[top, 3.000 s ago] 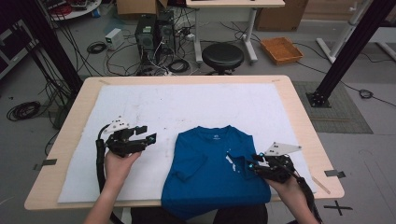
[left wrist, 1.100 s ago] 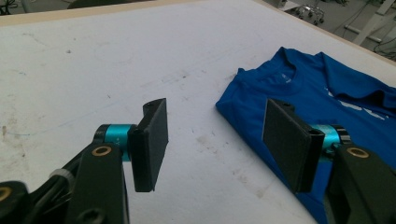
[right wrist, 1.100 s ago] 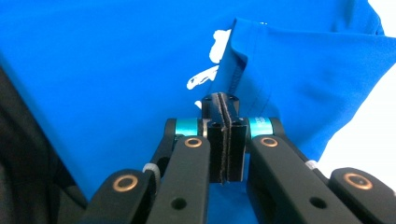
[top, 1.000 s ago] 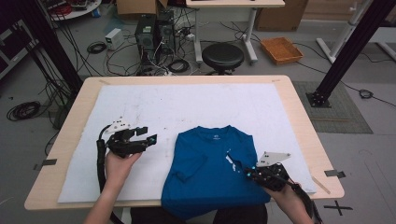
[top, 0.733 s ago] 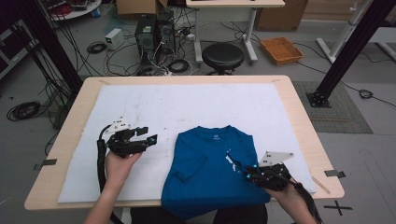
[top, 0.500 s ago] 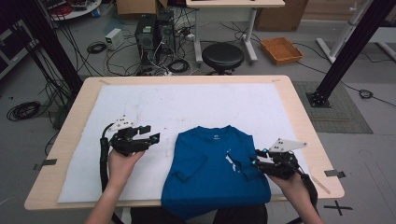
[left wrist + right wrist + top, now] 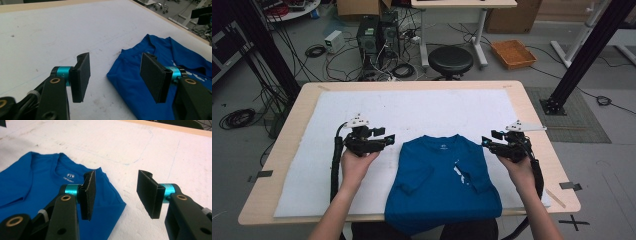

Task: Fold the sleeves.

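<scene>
**Shoulder pinches next, both sides together**

While the blue T-shirt (image 7: 444,185) lies at the desk's (image 7: 532,107) near edge, I see from above the right gripper (image 7: 488,139), jaws just opened, empty. Left gripper (image 7: 113,75) view: released, beside the shoulder. Right gripper view: I'd pinch the hem squarely.

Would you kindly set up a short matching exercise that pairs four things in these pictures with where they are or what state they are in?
Things:
1. Blue short-sleeved T-shirt
2. Left gripper
3. Right gripper
4. Round black stool

Places or states:
A. On the floor beyond the table
B. Open, beside the shirt's right shoulder
C. Lying on the white cover, sleeves folded in
D. Open, beside the shirt's left shoulder

Pairs: 1-C, 2-D, 3-B, 4-A
</scene>
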The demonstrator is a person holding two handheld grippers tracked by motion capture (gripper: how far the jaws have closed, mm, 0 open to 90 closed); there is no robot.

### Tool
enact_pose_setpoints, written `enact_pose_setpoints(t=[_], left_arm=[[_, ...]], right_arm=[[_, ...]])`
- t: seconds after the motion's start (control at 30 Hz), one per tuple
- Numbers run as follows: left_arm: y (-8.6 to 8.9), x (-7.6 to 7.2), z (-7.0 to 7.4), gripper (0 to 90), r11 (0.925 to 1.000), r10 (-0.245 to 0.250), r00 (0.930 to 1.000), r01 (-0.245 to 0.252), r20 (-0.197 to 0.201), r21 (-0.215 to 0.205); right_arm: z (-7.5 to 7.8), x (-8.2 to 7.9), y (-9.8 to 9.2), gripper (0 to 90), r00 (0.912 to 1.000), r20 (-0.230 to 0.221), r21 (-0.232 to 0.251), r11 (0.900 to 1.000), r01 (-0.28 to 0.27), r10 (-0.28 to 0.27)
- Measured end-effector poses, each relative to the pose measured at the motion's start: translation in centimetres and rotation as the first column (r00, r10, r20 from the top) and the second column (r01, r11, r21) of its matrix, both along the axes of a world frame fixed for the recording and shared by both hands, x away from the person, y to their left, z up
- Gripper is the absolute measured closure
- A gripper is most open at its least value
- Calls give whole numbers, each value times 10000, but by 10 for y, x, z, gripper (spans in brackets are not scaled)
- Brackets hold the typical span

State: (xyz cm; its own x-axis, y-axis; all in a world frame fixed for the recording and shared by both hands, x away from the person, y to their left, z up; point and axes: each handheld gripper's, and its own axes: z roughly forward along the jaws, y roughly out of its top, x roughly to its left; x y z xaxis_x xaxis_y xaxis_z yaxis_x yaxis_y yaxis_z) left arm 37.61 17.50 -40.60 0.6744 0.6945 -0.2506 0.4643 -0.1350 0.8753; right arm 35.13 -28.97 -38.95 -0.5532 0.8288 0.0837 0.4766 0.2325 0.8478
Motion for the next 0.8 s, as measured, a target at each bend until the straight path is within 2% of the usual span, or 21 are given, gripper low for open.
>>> enact_pose_setpoints(t=[0.13,0.23,0.47,0.8], left_arm=[[-6,1,-5,416,9999,-153,9997,153,-170,-58],[-9,-1,-6,416,9996,-269,9995,267,-150,-91],[-8,-1,-4,415,9993,-291,9996,292,42,-234],[-8,-1,-5,413,9994,-335,9994,335,13,-131]], right_arm=[[-8,-2,-1,493,10000,-68,-7,10000,-59,59],[-12,-4,-3,492,10000,-10,-74,10000,-54,54],[-11,-4,-7,481,10000,75,-2,10000,36,-36],[-11,-2,-9,466,9999,96,15,10000,46,-46]])
